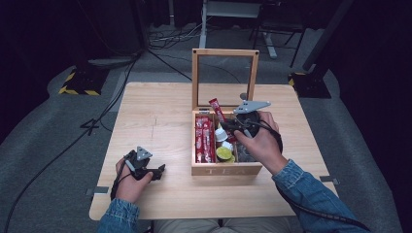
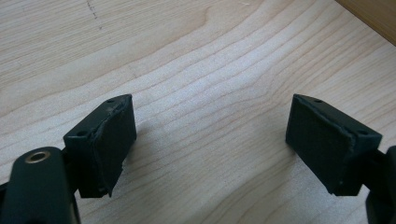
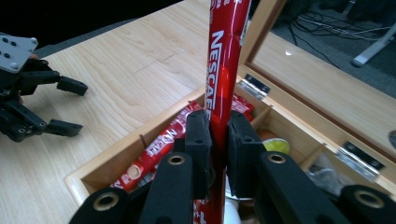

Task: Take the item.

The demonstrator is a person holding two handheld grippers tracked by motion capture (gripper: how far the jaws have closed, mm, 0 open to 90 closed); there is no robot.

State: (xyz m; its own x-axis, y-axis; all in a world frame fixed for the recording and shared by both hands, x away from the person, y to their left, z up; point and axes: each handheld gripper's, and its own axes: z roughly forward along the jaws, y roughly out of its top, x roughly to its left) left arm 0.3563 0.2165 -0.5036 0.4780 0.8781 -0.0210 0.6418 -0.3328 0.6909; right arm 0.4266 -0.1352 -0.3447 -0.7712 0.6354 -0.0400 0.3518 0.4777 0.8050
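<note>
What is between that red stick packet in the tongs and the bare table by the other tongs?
Only the tea box's left wall. The right tongs hold the red stick packet upright above the box's compartments. Beyond that wall the table lies bare up to the left tongs, which rest open on it.

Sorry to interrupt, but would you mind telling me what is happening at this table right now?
A person is working at a wooden tea box with its lid up. The right hand-held gripper is shut on a red Nescafe stick, holding it upright above the box, where more red sticks lie in the left compartment. The left hand-held gripper rests over the bare table, its jaws open with nothing between them.
</note>
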